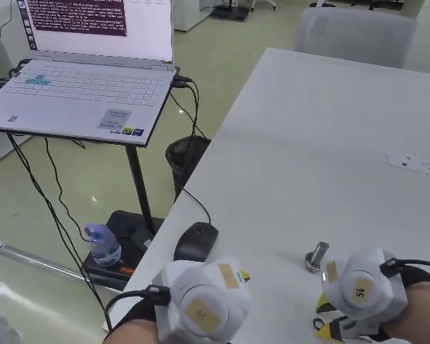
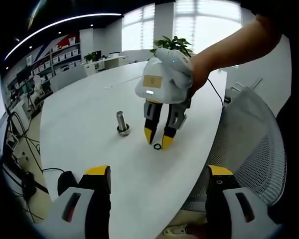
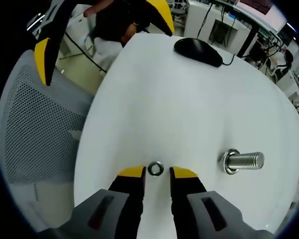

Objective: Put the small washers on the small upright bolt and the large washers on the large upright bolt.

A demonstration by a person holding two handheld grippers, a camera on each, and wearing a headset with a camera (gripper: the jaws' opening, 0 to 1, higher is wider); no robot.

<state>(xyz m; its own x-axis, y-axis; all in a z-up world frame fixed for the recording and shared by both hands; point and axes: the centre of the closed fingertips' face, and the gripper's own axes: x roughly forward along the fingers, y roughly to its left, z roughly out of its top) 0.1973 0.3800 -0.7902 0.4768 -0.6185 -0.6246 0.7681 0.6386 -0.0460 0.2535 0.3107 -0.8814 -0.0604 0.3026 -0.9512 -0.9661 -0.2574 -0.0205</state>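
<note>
Closest to the lens in the right gripper view, the right tool (image 3: 156,172) has its jaws set narrow, one on each side of a small washer (image 3: 155,168) that lies flat on the white table (image 3: 164,99). The tips sit just beside the ring, and I cannot tell whether they touch it. To the right in that view stands an upright bolt (image 3: 241,161), threaded, with a wider collar at its foot, apart from the washer. The left tool (image 2: 158,174) is wide and empty near the table's edge, pointing across at the right tool.

A black mouse (image 1: 196,241) rests near the table's left edge, and a white power strip (image 1: 419,165) lies far off on the right. The tabletop is smooth, matte and pale. A grey mesh chair (image 2: 254,144) stands at the near edge. Beside the table a laptop (image 1: 86,93) sits open on a stand (image 1: 137,186), above a water bottle (image 1: 102,244) and a black bin (image 1: 186,154) on the glossy greenish floor (image 1: 229,57). Windows (image 2: 209,20) and a potted plant (image 2: 174,44) close the far end of the room.
</note>
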